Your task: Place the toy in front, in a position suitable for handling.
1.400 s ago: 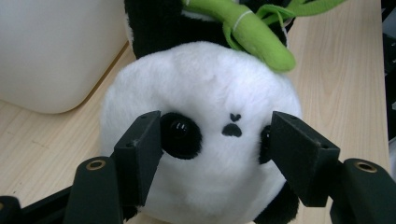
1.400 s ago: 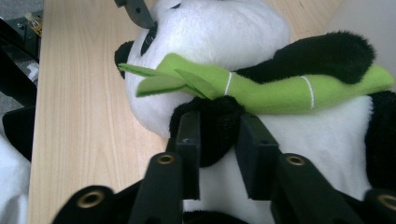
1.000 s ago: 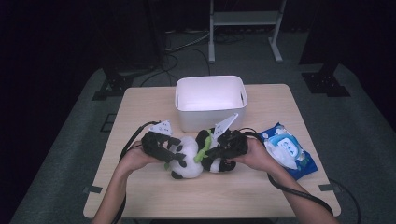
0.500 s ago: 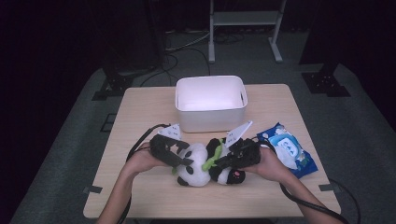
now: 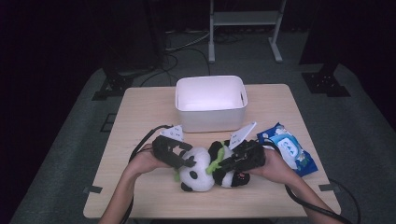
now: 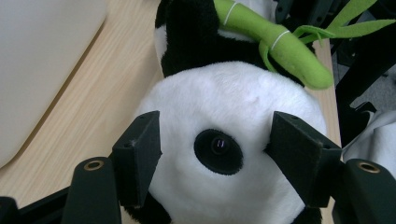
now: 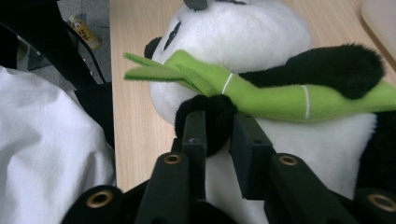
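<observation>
Left gripper (image 6: 217,140) is straddling the fluffy round head of the plush panda (image 5: 203,170), jaws wide apart. Right gripper (image 7: 218,135) is pinching its fuzzy black paw, beside the green felt bamboo (image 7: 261,95).

left tool (image 5: 187,161) spread wide, right tool (image 5: 219,165) pinched nearly closed, tips facing inward.

Panda toy (image 5: 201,170) lies on table (image 5: 140,112) front of bin (image 5: 210,100); wipes pack (image 5: 289,148) to its right.
</observation>
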